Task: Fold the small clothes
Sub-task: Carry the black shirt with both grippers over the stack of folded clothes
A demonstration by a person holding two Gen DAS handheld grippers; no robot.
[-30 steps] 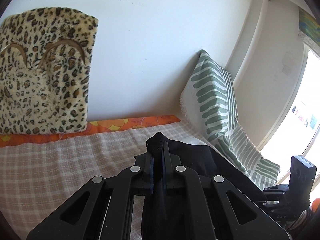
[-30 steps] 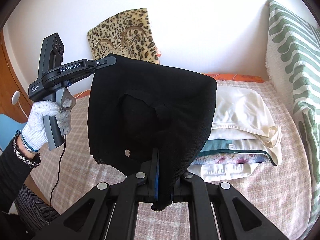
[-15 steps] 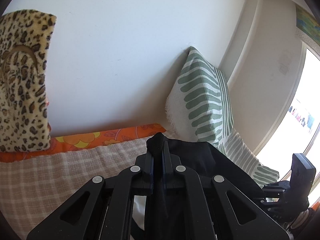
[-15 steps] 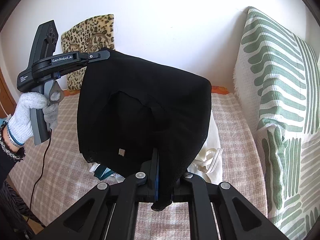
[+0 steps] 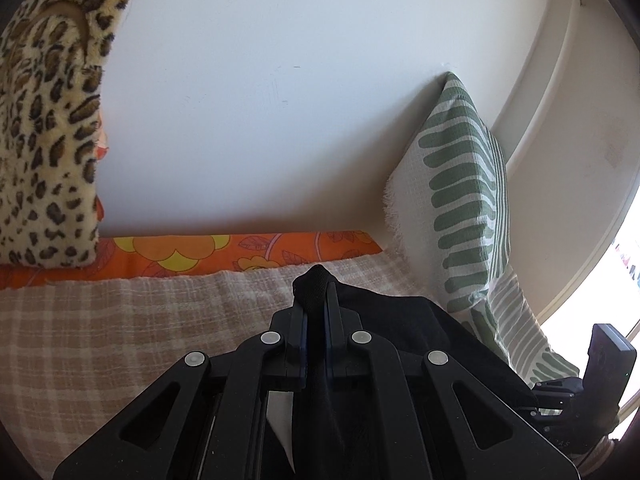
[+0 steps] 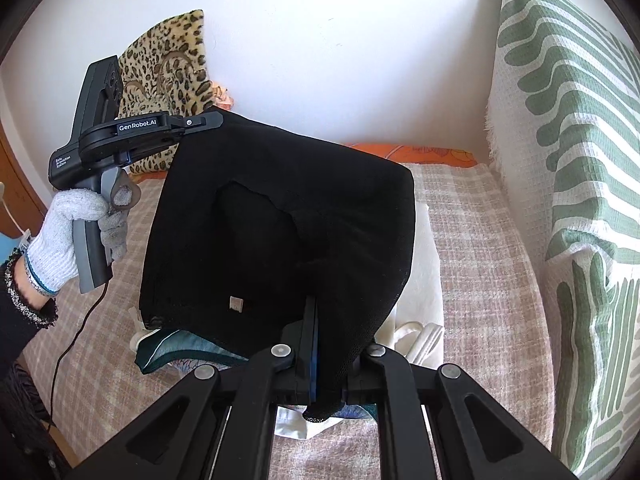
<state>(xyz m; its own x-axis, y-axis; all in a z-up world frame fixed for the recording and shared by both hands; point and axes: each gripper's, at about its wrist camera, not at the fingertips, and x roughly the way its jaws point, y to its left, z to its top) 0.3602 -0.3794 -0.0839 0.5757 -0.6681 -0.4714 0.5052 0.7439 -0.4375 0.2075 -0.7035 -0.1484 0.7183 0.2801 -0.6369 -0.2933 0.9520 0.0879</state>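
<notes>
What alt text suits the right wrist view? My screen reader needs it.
A black garment hangs stretched between the shut right gripper and the left gripper, held by a gloved hand, above stacked folded clothes on a checked bedspread.

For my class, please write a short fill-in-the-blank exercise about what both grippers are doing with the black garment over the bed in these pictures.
1. The left gripper and the right gripper are each ____ on the black garment.
2. The garment hangs above a ____ of folded clothes.
3. The cushion leaning on the wall behind the left gripper has a ____ print.
4. The pillow at the right is white with ____ stripes.

Missing words: shut; stack; leopard; green
</notes>
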